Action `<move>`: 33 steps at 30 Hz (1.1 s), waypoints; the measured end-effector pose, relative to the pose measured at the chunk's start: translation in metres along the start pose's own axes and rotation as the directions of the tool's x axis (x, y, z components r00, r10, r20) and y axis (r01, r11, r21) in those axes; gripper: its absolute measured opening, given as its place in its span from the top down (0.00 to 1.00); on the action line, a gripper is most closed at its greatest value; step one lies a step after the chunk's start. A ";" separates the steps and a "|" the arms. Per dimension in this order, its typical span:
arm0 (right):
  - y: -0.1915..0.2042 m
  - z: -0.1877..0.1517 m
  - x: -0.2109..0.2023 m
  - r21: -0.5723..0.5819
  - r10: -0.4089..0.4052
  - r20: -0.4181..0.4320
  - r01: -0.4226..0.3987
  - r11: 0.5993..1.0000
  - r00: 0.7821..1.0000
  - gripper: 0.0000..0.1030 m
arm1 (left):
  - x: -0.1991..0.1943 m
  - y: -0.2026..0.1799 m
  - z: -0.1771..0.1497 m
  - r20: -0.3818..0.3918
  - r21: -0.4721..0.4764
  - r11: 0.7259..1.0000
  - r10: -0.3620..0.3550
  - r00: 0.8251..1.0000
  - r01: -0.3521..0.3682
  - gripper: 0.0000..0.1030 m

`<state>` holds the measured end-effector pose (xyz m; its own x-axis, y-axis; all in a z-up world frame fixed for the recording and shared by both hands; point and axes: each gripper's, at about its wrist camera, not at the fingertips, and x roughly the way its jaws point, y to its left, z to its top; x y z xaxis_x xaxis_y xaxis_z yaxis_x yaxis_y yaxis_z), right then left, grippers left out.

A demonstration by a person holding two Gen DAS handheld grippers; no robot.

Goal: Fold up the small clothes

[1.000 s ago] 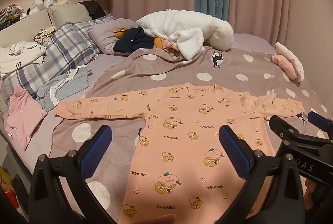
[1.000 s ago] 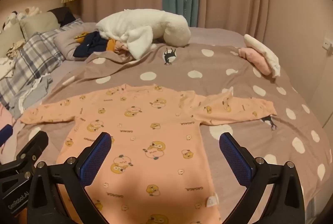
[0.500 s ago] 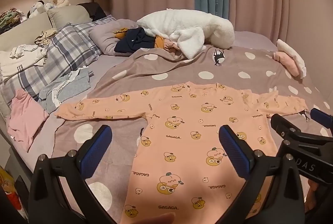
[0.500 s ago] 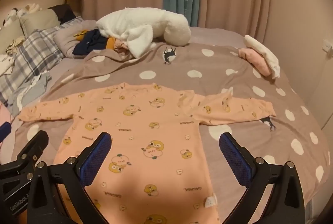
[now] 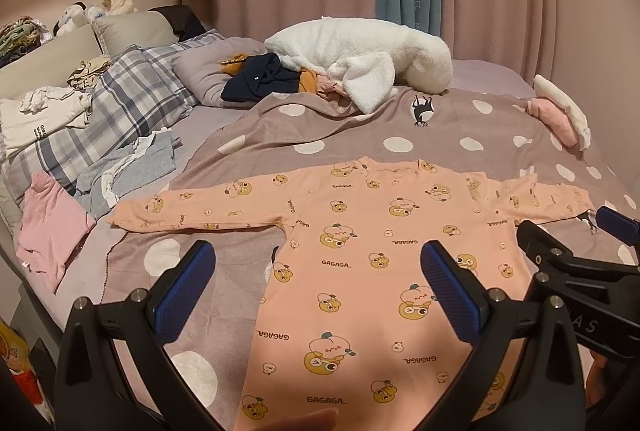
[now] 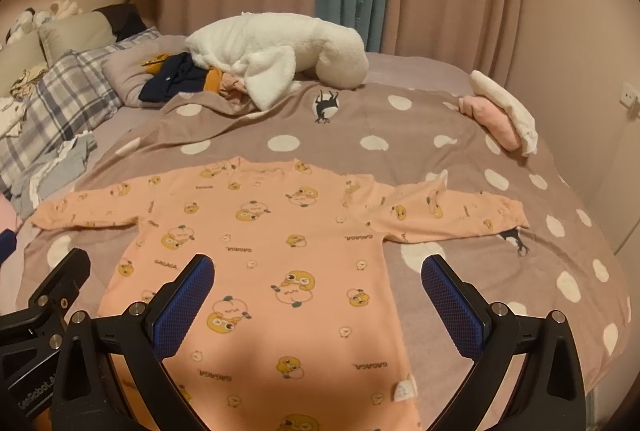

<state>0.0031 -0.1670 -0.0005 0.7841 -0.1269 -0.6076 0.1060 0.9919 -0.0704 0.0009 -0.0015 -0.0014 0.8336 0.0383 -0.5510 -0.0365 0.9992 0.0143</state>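
A peach long-sleeved top (image 5: 360,263) with a cartoon print lies flat on the polka-dot blanket (image 5: 360,127), sleeves spread left and right. It also shows in the right wrist view (image 6: 264,251). My left gripper (image 5: 318,287) is open and empty, held above the top's lower left part. My right gripper (image 6: 318,291) is open and empty above the top's lower right part; it shows at the right edge of the left wrist view (image 5: 576,263).
A white plush blanket (image 5: 360,59) and dark clothes (image 5: 260,81) lie at the far side. Plaid pillows (image 5: 116,111), grey clothes (image 5: 132,167) and a pink garment (image 5: 48,227) lie at the left. Folded pink and white items (image 5: 560,115) sit at the right. Curtains hang behind.
Both grippers have risen and drawn back slightly, so the top sits a little lower in both views. Both stay open. The top has not moved.
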 end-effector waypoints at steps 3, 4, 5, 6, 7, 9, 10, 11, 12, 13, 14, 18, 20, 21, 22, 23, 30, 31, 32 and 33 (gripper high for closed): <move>-0.001 0.001 0.000 0.000 0.002 -0.005 -0.002 1.000 1.000 0.00 | 0.000 0.000 0.000 -0.001 0.001 1.000 0.001 1.000 -0.001 0.00; -0.001 0.000 0.000 0.000 0.000 -0.005 0.000 1.000 1.000 0.00 | 0.000 0.000 0.000 -0.001 0.001 1.000 0.001 1.000 -0.001 0.00; -0.001 0.000 0.000 0.000 -0.001 -0.005 0.001 1.000 1.000 0.00 | 0.000 0.001 0.000 -0.001 0.001 1.000 0.001 1.000 -0.001 0.00; -0.001 0.001 0.000 0.000 -0.002 -0.004 0.002 1.000 1.000 0.00 | 0.000 0.000 0.000 0.000 0.001 1.000 0.000 1.000 0.000 0.00; -0.001 0.001 0.000 -0.001 -0.002 -0.003 0.002 1.000 1.000 0.00 | 0.000 0.001 0.000 0.001 0.001 1.000 0.000 1.000 0.000 0.00; -0.001 0.001 0.000 0.000 -0.001 -0.006 0.001 1.000 1.000 0.00 | 0.000 0.000 0.000 0.005 0.002 1.000 -0.002 1.000 0.002 0.00; -0.001 0.001 0.000 0.000 -0.001 -0.005 0.001 1.000 1.000 0.00 | 0.000 0.001 0.000 0.005 0.001 1.000 -0.003 1.000 0.003 0.00; -0.001 0.001 0.000 0.001 -0.002 -0.005 0.002 1.000 1.000 0.00 | 0.000 0.000 0.000 0.005 0.001 1.000 -0.002 1.000 0.002 0.00; -0.001 0.001 0.000 0.001 -0.003 -0.006 0.003 1.000 1.000 0.00 | 0.000 0.000 0.000 0.004 0.003 1.000 -0.001 1.000 0.001 0.00; -0.001 0.001 0.001 0.002 -0.005 -0.007 0.005 1.000 1.000 0.00 | 0.000 0.000 0.000 0.004 0.003 1.000 0.000 1.000 0.000 0.00; -0.002 0.002 0.001 0.003 -0.008 -0.008 0.008 1.000 1.000 0.00 | 0.000 0.000 0.000 0.004 0.003 1.000 0.001 1.000 -0.001 0.00; -0.002 0.002 0.001 0.002 -0.013 -0.009 0.013 1.000 1.000 0.00 | 0.000 0.001 0.000 0.002 0.002 1.000 0.007 1.000 -0.007 0.00; -0.002 0.002 0.001 0.001 -0.014 -0.009 0.014 1.000 1.000 0.00 | 0.001 0.001 0.000 0.002 0.001 1.000 0.008 1.000 -0.008 0.00; -0.002 0.002 0.001 0.000 -0.014 -0.009 0.014 1.000 1.000 0.00 | 0.001 0.001 0.000 0.002 0.001 1.000 0.007 1.000 -0.007 0.00; -0.002 0.002 0.001 -0.003 -0.014 -0.009 0.014 1.000 1.000 0.00 | 0.001 0.001 0.000 0.001 0.001 1.000 0.007 1.000 -0.007 0.00; -0.002 0.002 0.001 -0.004 -0.014 -0.009 0.014 1.000 1.000 0.00 | 0.001 0.001 -0.001 0.001 0.001 1.000 0.008 1.000 -0.008 0.00; 0.001 0.002 0.001 -0.017 -0.014 -0.007 0.014 1.000 1.000 0.00 | 0.000 0.001 -0.001 0.001 0.001 1.000 0.006 1.000 -0.006 0.00; 0.001 0.002 0.001 -0.016 -0.013 -0.008 0.013 1.000 1.000 0.00 | 0.001 0.001 -0.001 0.002 0.001 1.000 0.007 1.000 -0.007 0.00; 0.001 0.002 0.001 -0.017 -0.013 -0.008 0.013 1.000 1.000 0.00 | 0.001 0.001 -0.001 0.002 0.002 1.000 0.007 1.000 -0.007 0.00; 0.002 0.002 0.001 -0.015 -0.012 -0.008 0.012 1.000 1.000 0.00 | 0.001 0.001 -0.001 0.001 0.002 1.000 0.008 1.000 -0.008 0.00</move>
<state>0.0052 -0.1654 0.0001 0.7779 -0.1388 -0.6129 0.1065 0.9903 -0.0891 0.0011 -0.0006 -0.0023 0.8339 0.0466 -0.5499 -0.0421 0.9989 0.0207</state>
